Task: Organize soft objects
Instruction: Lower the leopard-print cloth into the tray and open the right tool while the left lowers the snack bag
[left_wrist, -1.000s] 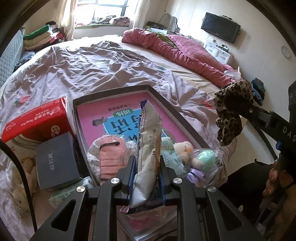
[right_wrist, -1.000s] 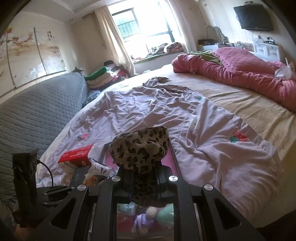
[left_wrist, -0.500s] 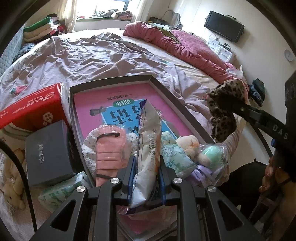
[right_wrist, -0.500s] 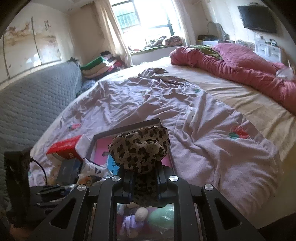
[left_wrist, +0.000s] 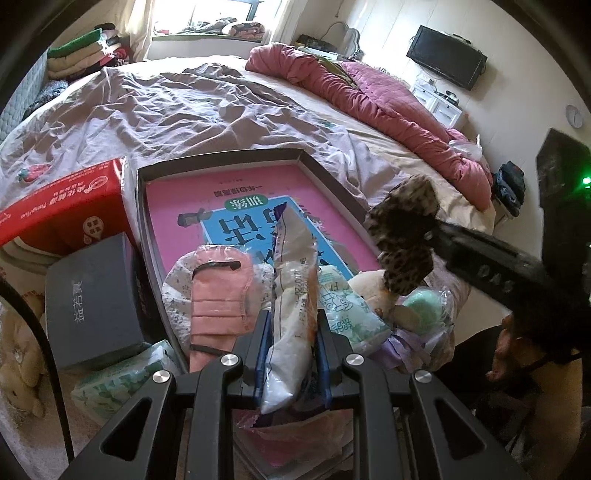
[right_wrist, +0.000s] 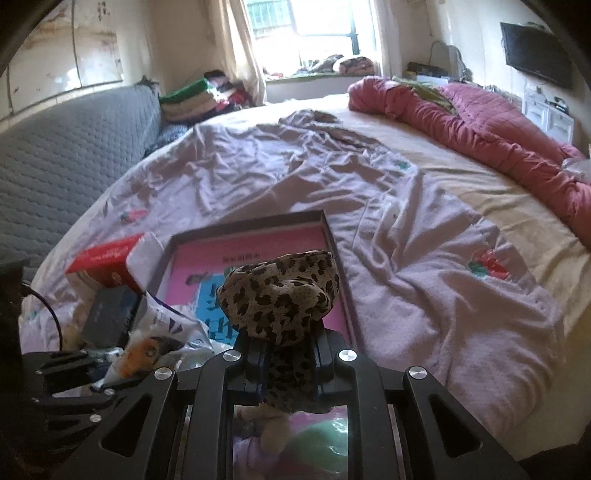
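My left gripper (left_wrist: 291, 332) is shut on a white plastic packet (left_wrist: 291, 295) and holds it over the near end of a dark tray (left_wrist: 221, 160) with a pink book in it. My right gripper (right_wrist: 288, 350) is shut on a leopard-print fabric piece (right_wrist: 280, 295), which also shows in the left wrist view (left_wrist: 404, 232) above the tray's right edge. A pink mask (left_wrist: 218, 295), a green tissue pack (left_wrist: 347, 314) and a bagged plush toy (left_wrist: 421, 314) lie in the tray's near end.
A red tissue box (left_wrist: 62, 206) and a dark grey box (left_wrist: 90, 299) stand left of the tray. A beige plush (left_wrist: 14, 350) lies at the far left. The wrinkled lilac sheet (right_wrist: 295, 166) spreads beyond, with a red quilt (right_wrist: 480, 122) at the back right.
My right gripper has carried the leopard-print fabric in over the tray's right side and lower. The left gripper has stayed put with the packet.
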